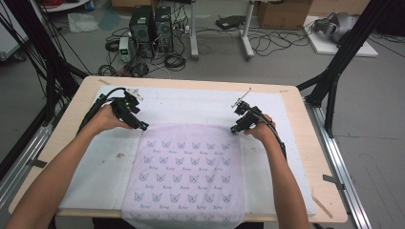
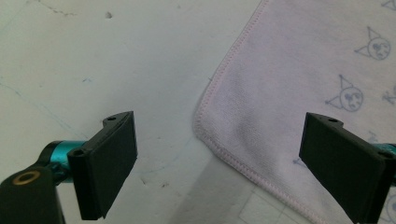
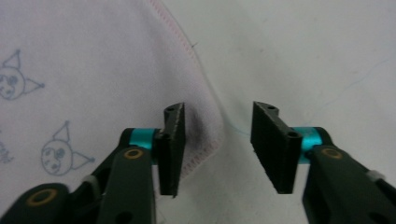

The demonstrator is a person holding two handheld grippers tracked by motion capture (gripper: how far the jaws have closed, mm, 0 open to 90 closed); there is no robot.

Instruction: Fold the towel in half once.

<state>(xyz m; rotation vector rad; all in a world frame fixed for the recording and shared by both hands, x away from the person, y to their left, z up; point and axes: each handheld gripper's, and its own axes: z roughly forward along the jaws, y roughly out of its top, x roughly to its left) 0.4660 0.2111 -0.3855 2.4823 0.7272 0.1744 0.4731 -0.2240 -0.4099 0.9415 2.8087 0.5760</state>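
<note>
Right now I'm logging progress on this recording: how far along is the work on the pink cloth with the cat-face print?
Done: the pink cat-print cloth lies spread flat on the white mat. In hand: the left gripper, jaws wide, straddles the cloth's far left corner, and the right gripper, jaws narrower, straddles the far right corner; neither pinches yet. Left: gripping both corners and, probably, folding the cloth, which shows no fold so far.

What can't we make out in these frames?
- Towel near edge: high view, cut off at the bottom.
- Print lettering on it: too small to read.
- Right gripper contact with the towel corner: right gripper view, unclear.
- Left gripper fingertips: high view, too small.
</note>
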